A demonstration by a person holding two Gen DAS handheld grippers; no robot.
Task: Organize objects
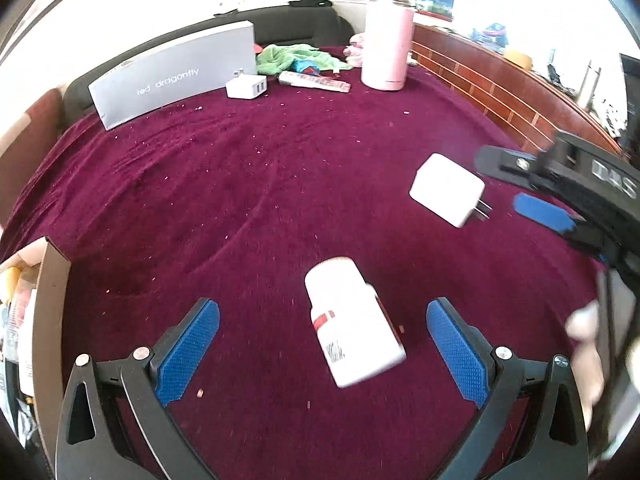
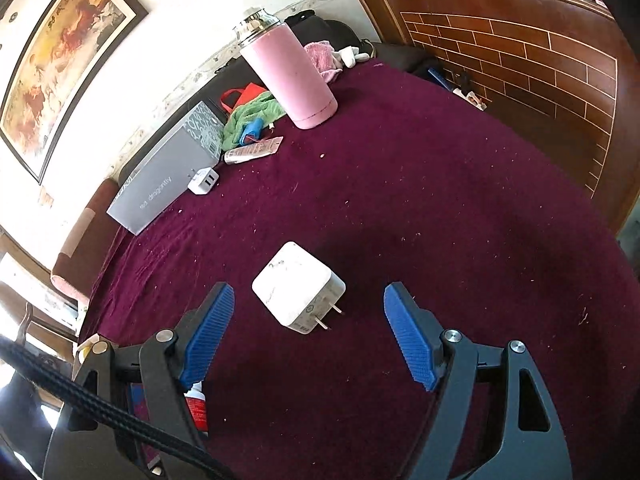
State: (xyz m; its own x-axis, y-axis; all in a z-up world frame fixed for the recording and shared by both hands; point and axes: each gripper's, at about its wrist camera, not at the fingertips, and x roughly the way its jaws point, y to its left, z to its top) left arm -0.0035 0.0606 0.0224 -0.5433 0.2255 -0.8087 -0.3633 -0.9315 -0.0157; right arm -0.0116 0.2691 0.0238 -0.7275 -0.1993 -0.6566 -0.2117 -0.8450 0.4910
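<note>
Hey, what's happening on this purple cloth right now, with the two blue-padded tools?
A person is tidying with a tool in each hand. The left tool is open around a white pill bottle lying on its side, not gripping it. The right tool is open too, with a white charger block lying free on the purple cloth just ahead of its fingertips. Neither tool holds anything.
</note>
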